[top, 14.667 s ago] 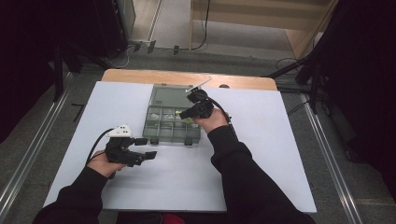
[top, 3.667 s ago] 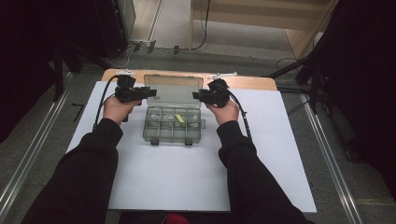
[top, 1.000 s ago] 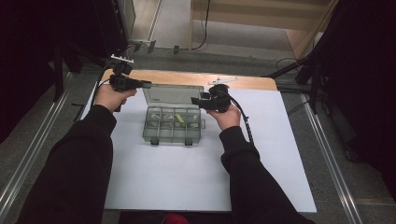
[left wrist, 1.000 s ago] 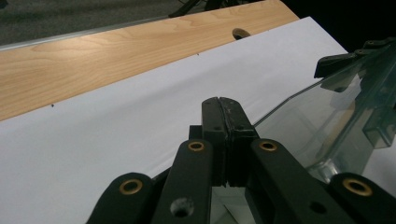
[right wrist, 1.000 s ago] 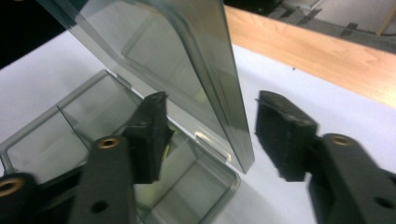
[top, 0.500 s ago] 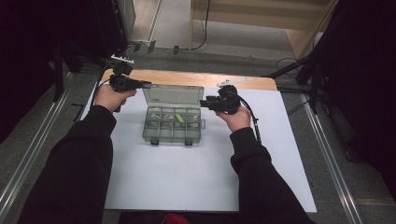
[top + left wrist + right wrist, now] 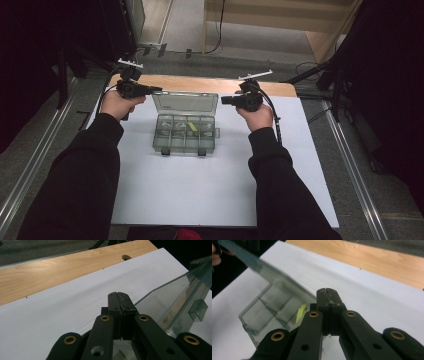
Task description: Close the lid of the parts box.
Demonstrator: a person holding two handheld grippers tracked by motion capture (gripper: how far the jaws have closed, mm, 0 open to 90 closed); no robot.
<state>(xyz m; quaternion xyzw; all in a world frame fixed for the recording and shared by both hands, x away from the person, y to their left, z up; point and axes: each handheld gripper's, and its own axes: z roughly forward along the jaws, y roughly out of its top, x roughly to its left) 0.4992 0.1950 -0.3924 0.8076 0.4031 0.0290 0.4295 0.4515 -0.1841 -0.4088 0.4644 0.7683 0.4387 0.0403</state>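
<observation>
clear plastic organizer box (image 7: 185,131) lid up | both tongs pressed together, empty

Clear compartment box (image 7: 185,132), lid open, mid-table

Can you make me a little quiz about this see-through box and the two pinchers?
1. True or false: the lid of the clear box stands open.
2. What colour is the small piece inside the box?
A. red
B. yellow-green
C. blue
3. Fill in: the jaws of the left gripper and the right gripper are both ____.

Key:
1. True; it stands up at the far side.
2. B
3. Shut, pressed together on nothing, one gripper at each side of the box above the white sheet.
</observation>
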